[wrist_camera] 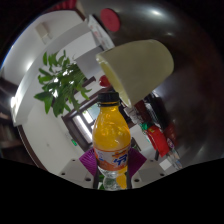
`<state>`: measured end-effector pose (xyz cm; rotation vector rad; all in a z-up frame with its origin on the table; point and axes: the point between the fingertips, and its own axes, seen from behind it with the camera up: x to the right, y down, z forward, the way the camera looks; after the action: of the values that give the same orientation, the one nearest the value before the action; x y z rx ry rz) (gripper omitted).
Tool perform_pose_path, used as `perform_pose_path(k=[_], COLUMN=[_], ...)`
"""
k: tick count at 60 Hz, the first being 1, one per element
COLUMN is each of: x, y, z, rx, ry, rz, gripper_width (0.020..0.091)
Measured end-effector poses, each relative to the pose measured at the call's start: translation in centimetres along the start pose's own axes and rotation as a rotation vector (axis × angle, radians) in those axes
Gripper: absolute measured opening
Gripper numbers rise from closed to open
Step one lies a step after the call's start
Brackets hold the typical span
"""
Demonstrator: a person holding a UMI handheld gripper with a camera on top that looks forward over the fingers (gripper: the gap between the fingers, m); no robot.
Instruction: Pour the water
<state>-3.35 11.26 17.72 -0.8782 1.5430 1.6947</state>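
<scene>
An orange drink bottle (110, 125) with an orange and blue label stands between my fingers, its clear base nearest the camera and its dark top (108, 97) pointing away. My gripper (111, 162) is shut on the bottle, with a purple pad (88, 160) pressing on each side. Just beyond the bottle's top is a pale yellow-green cup (138, 65), which looks tilted, its rim close to the bottle's top. I cannot see any liquid flowing.
A green leafy plant (62, 85) stands to the left of the bottle against a white surface (40, 120). Red and green items (155, 135) lie to the right. A red round object (110, 20) sits far beyond the cup.
</scene>
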Motion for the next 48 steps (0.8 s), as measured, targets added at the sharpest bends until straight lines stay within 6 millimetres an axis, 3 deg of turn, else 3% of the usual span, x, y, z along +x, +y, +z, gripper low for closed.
perform_pose_path(k=[12,13,16,21,29,38,43,44,48], x=[0.3,0.3,0.0,-0.7,-3.8,-10.4,-13.7,-14.0,-15.8], y=[-0.5,-0.4,-0.5,0.6,2.8,4.3,3.6,2.3,0.6], z=[0.2,-0.5,0.2,-0.3,-0.6,-0.5,-0.5,-0.4,-0.3], rx=[0.006,0.006,0.008,-0.012,-0.059,-0.042,-0.003,0.010,0.086], ry=[0.007,0.006,0.013,0.030,0.024,0.039,0.098,0.095,0.192], rz=[-0.003,-0.014,-0.055,-0.192,-0.586,-1.164,-1.458,-1.520,-1.721], gripper_width=[0.0378,0.0378,0.0377,0.0376,0.0376,0.0379,0.0377,0.0376,0.0377])
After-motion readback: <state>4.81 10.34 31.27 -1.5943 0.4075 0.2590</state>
